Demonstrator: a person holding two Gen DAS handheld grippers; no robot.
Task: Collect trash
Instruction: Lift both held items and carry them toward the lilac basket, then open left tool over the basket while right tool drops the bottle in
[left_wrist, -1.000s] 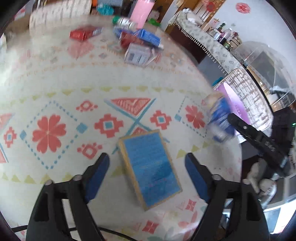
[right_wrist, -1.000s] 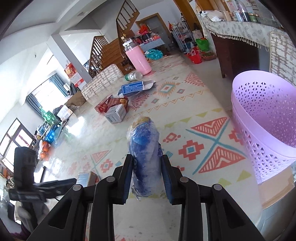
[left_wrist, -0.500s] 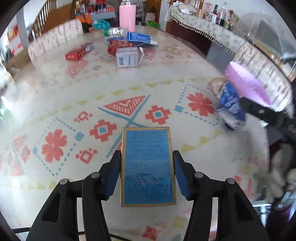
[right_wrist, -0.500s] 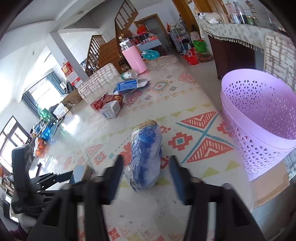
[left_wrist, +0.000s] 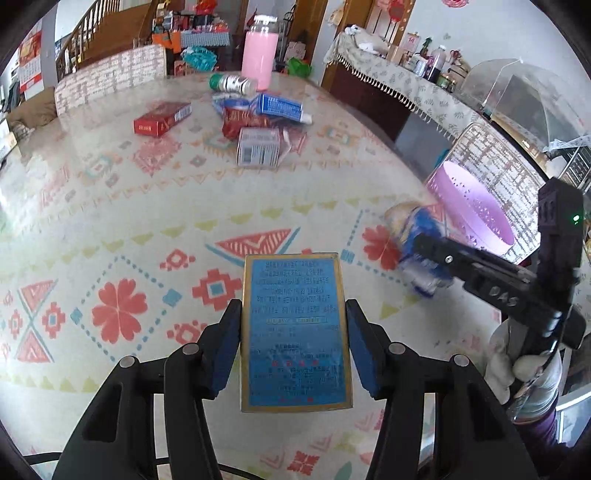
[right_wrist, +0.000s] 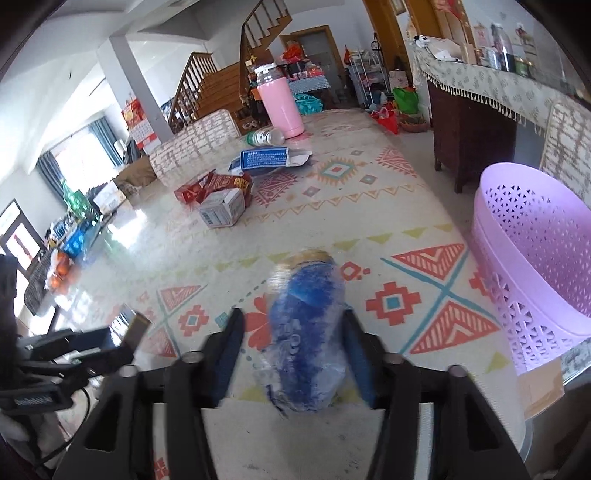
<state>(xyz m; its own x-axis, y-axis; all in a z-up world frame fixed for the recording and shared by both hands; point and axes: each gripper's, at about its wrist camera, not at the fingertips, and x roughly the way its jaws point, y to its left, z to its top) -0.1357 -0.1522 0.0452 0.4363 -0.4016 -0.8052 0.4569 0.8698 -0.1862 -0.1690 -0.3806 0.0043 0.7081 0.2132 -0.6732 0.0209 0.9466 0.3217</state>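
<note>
Two claws: left (left_wrist: 291, 347) clamped on blue box (left_wrist: 294, 328), right (right_wrist: 291, 354) apart around wrapper (right_wrist: 306, 343).

Right gripper (right_wrist: 291, 332) fingers spread around crumpled blue plastic bag (right_wrist: 308, 332), gaps both sides; perforated lilac plastic basket (right_wrist: 535, 258) right, off patterned tablecloth (right_wrist: 369, 206).

You're in a family home: a wooden staircase (right_wrist: 218, 85) rises behind, a fringed cloth covers a sideboard (right_wrist: 476, 122), and a patterned cloth covers the desk (left_wrist: 155, 206) beside padded chairs (left_wrist: 110, 79).
</note>
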